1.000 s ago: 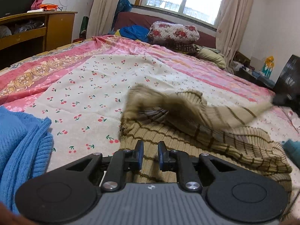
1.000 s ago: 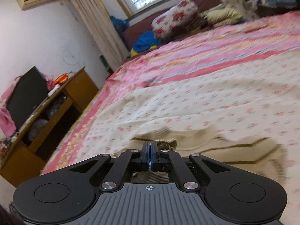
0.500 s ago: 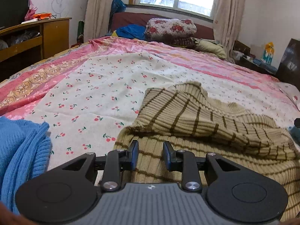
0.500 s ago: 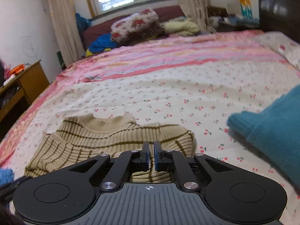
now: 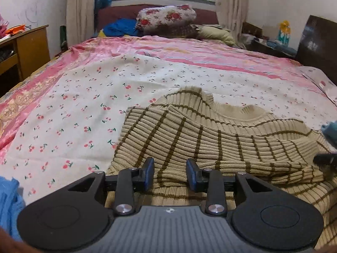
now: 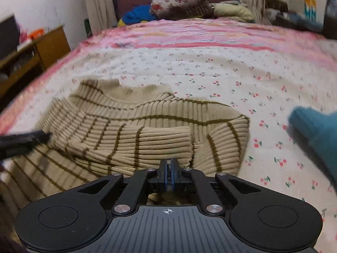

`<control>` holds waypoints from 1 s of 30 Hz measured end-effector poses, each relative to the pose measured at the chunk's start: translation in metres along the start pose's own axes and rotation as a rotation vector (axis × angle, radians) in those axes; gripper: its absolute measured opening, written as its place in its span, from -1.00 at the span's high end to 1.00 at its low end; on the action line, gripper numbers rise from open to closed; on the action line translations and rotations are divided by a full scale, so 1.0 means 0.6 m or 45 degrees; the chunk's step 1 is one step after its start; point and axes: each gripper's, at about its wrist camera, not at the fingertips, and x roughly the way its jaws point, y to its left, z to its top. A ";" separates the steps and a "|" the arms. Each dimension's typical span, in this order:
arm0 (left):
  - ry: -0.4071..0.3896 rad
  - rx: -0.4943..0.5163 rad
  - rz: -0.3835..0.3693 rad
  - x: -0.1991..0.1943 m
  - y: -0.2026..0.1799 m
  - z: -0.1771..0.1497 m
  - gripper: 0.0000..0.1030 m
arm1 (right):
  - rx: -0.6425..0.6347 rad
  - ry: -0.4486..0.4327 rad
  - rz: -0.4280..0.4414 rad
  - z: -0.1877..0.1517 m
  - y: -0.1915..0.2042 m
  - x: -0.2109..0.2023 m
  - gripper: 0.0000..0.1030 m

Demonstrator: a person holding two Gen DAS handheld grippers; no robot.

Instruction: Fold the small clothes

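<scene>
Teal garment (image 6: 313, 130) lies just right of the striped sweater (image 6: 147, 124); blue knit (image 5: 8, 202) at the bed's near left edge. Sweater lies flat mid-bed (image 5: 147, 76) on the cherry-print sheet, long axis left-right, collar toward the window (one sleeve folded across the chest). Left gripper (image 5: 170, 174) hovers over it, jaws apart. Right gripper (image 6: 168, 171): jaws together, nothing visibly between them. Wooden cabinet (image 5: 31, 42) left.

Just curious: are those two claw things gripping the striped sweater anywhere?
No. The left hand-held gripper is open over the striped sweater; the right hand-held gripper is shut with nothing between its fingers.
</scene>
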 end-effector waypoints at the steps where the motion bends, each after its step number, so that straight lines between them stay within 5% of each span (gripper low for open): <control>1: -0.001 -0.021 -0.018 -0.005 0.005 0.008 0.23 | -0.010 -0.032 0.003 0.006 -0.005 -0.009 0.82; 6: -0.079 -0.013 -0.013 0.003 0.021 0.081 0.20 | -0.078 -0.095 -0.025 0.056 -0.016 0.010 0.78; 15: 0.015 0.125 -0.071 0.122 -0.028 0.153 0.20 | -0.211 -0.022 0.019 0.096 -0.001 0.101 0.75; 19: 0.102 0.231 0.174 0.181 -0.039 0.137 0.01 | -0.181 0.001 -0.038 0.086 -0.023 0.122 0.89; 20: 0.087 0.193 0.174 0.185 -0.027 0.131 -0.04 | -0.180 -0.006 -0.052 0.084 -0.025 0.118 0.90; 27: 0.044 0.066 0.195 0.157 -0.016 0.131 -0.12 | -0.063 -0.004 -0.090 0.097 -0.027 0.116 0.93; 30: -0.003 0.067 0.181 0.113 -0.011 0.139 -0.12 | -0.066 -0.065 -0.082 0.091 -0.023 0.074 0.73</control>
